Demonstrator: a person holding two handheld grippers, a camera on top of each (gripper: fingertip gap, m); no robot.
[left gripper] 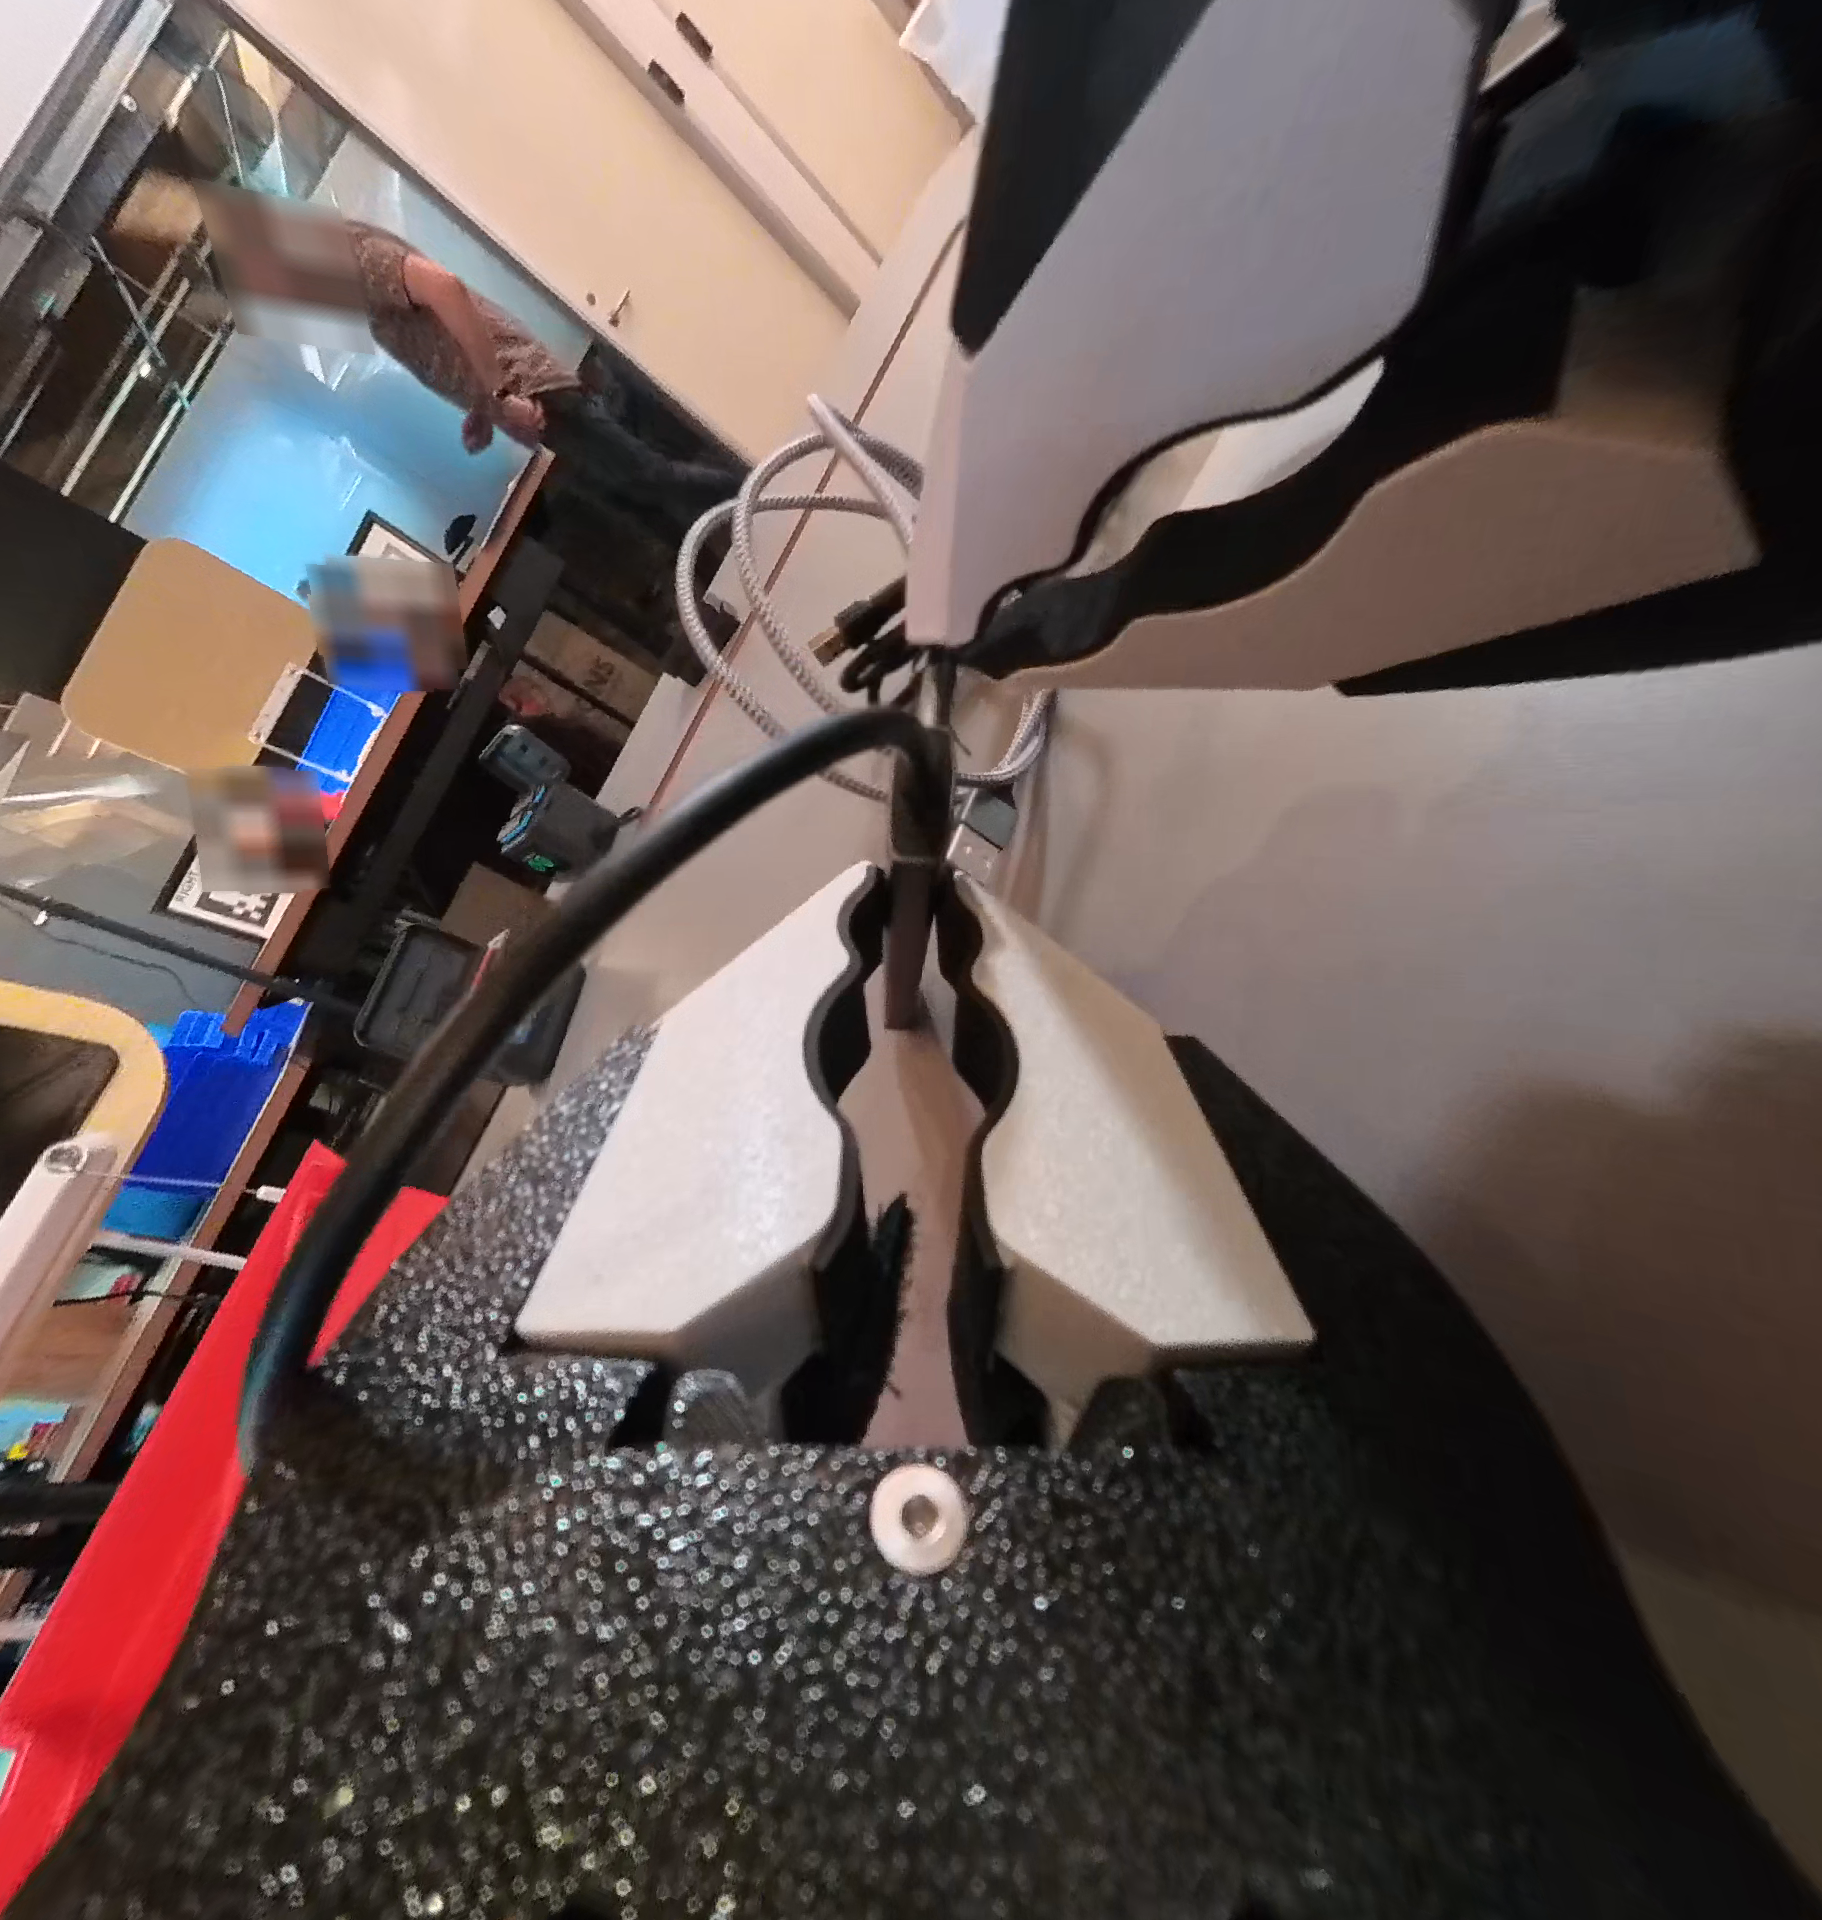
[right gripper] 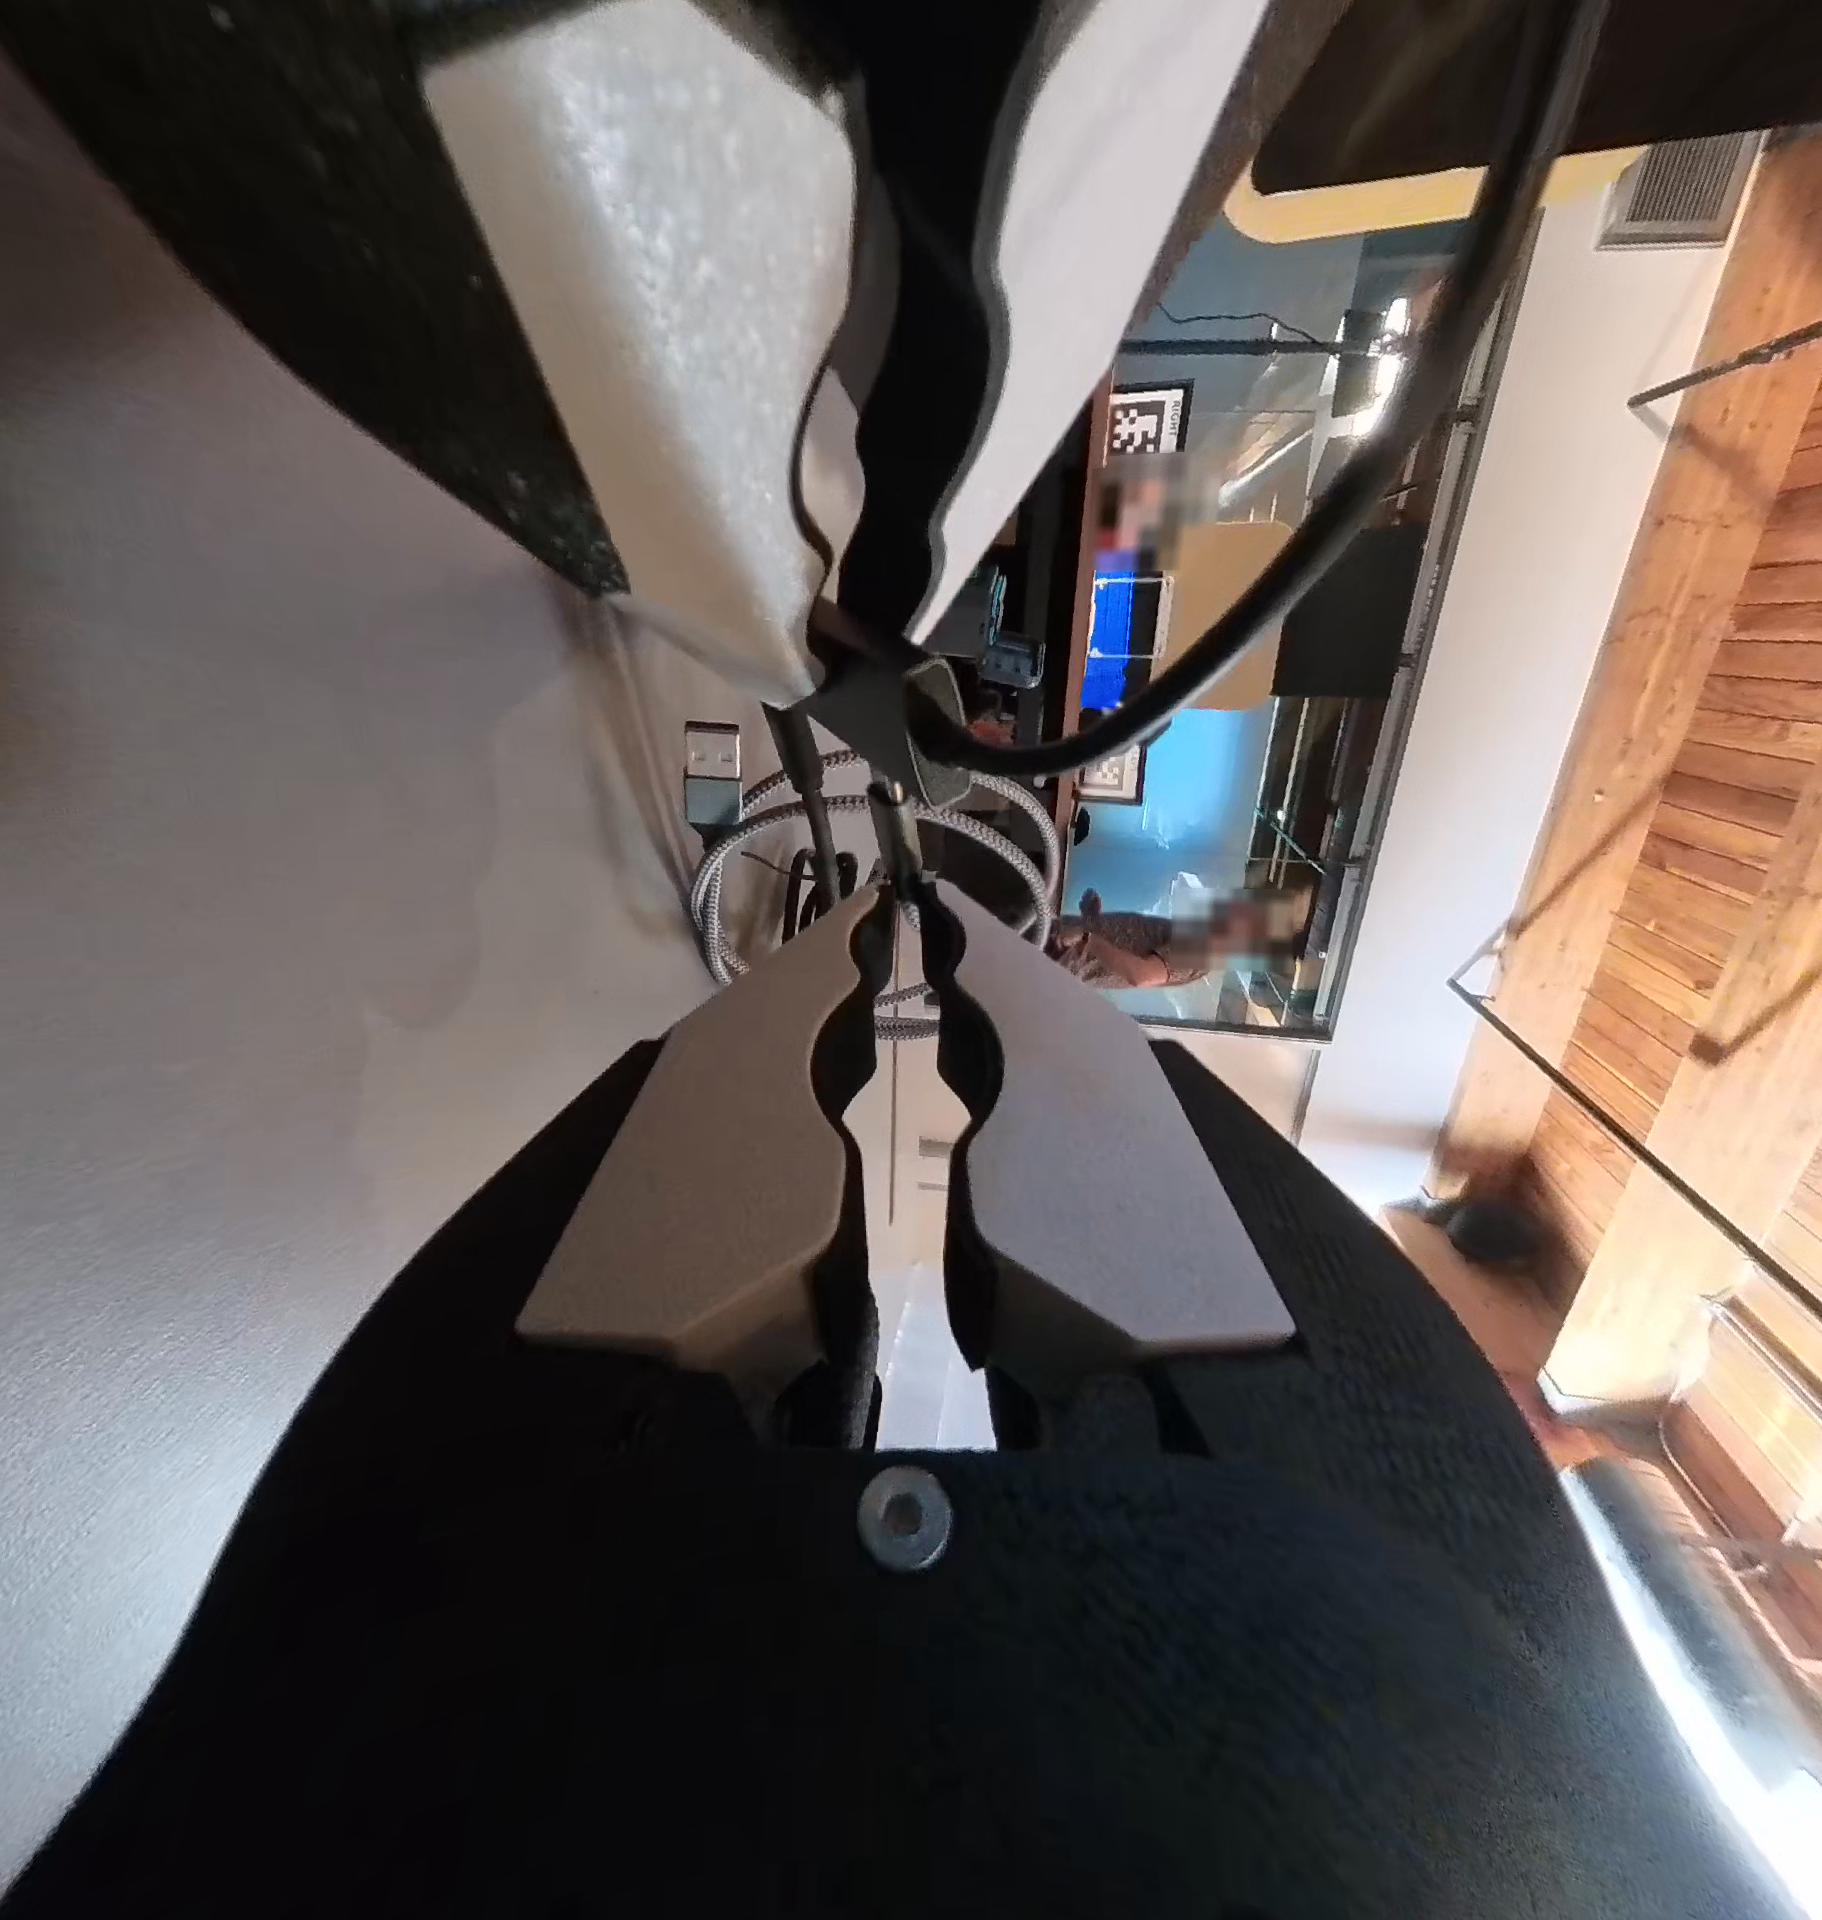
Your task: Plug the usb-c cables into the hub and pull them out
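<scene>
Left wrist view: a slim dark grey hub (left gripper: 909, 935) is clamped edge-on between the jaws of the left gripper (left gripper: 912, 883).

Its long axis is seen to run forward along the fingers, toward the right gripper (left gripper: 948, 649) opposite. A black rubber cable (left gripper: 533, 977) is seen curving from the hub's far end back to the left. In the right wrist view, the right gripper (right gripper: 902, 894) is closed on a thin black usb-c plug (right gripper: 891, 831), which is pointed straight ahead at the hub (right gripper: 871, 701) held by the left gripper (right gripper: 845, 623); whether it is seated cannot be told. Braided grey cables (right gripper: 741, 883) are shown lying coiled on the white table (right gripper: 263, 935), with a silver usb-a plug (right gripper: 712, 774) beside them. Only the left wrist view shows a gold-tipped plug (left gripper: 839, 639).
</scene>
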